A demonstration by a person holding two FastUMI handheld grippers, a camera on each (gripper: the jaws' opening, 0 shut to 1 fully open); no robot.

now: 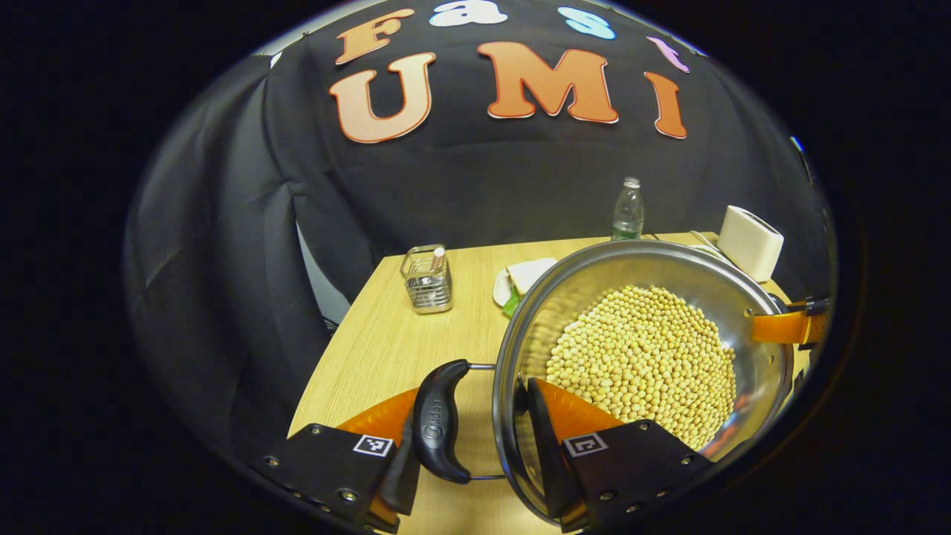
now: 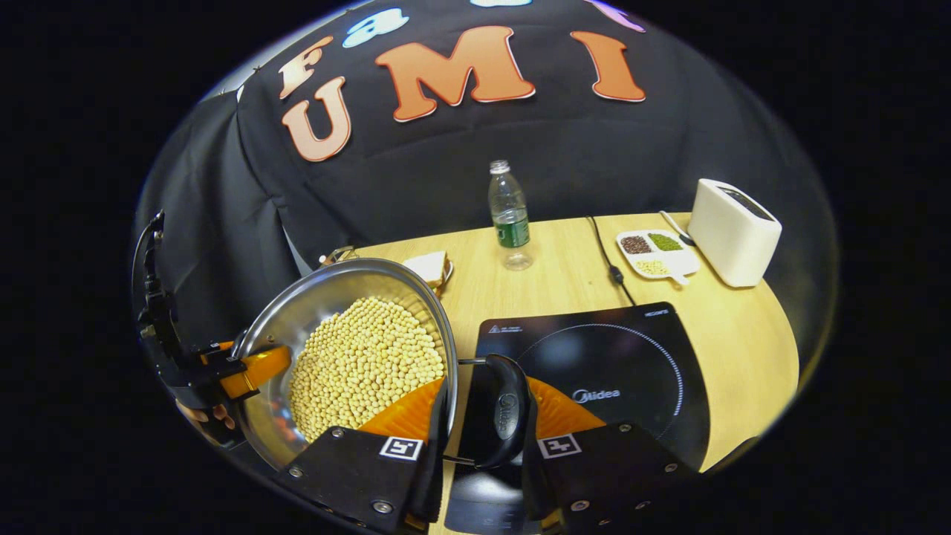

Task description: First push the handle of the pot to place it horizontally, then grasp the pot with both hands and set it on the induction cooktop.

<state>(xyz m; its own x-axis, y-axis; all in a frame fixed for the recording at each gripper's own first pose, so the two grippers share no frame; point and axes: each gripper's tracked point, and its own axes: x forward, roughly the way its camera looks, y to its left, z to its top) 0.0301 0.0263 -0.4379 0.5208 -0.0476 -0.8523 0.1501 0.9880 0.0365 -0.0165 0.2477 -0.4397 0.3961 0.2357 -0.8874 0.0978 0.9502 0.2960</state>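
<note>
A steel pot (image 1: 743,297) full of pale yellow beans (image 1: 646,357) is held between both grippers, left of the black induction cooktop (image 2: 617,357). In the left gripper view my left gripper (image 1: 468,438) is shut across the pot's black side handle (image 1: 440,427), with one finger outside the handle and the other inside the rim. In the right gripper view my right gripper (image 2: 483,431) clamps the opposite black handle (image 2: 505,416) the same way, beside the pot (image 2: 334,286). Each view shows the other gripper at the pot's far side (image 1: 787,327) (image 2: 223,371). Whether the pot's base touches the table is hidden.
On the wooden table (image 2: 743,334) stand a water bottle (image 2: 510,215), a white box-shaped appliance (image 2: 732,230), a divided dish of beans (image 2: 657,253) and the cooktop's cord (image 2: 605,256). A wire holder (image 1: 427,279) and a plate (image 1: 520,279) sit behind the pot.
</note>
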